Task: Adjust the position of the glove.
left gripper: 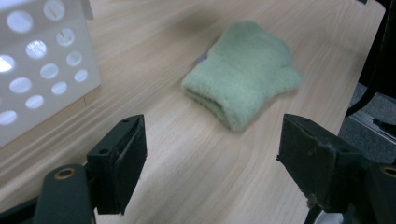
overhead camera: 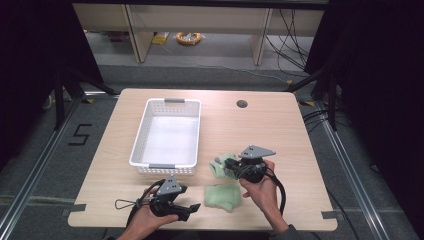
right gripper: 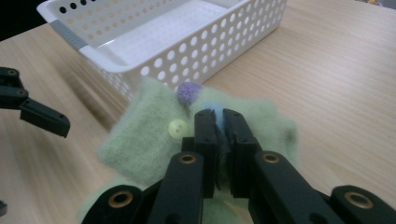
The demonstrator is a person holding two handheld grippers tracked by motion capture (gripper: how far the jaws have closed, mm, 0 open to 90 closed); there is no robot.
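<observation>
Two pale green fleece mittens are in play. One mitten (overhead camera: 223, 196) (left gripper: 243, 79) lies flat on the wooden table near the front edge. The other mitten (overhead camera: 220, 169) (right gripper: 144, 135), with a purple pompom and a yellow button, hangs lifted off the table just in front of the basket, pinched by my right gripper (overhead camera: 226, 163) (right gripper: 222, 123), which is shut on its fabric. My left gripper (overhead camera: 189, 199) (left gripper: 212, 126) stands open low over the table, left of the lying mitten, with nothing between its jaws. It also appears far off as the left gripper (right gripper: 37, 114) in the right gripper view.
A white perforated basket (overhead camera: 140, 150) (right gripper: 116, 60) (left gripper: 42, 60), with nothing in it, stands left of centre on the table (overhead camera: 280, 135). A round cable hole (overhead camera: 242, 104) sits at the back. The table's front edge runs close below both hands.
</observation>
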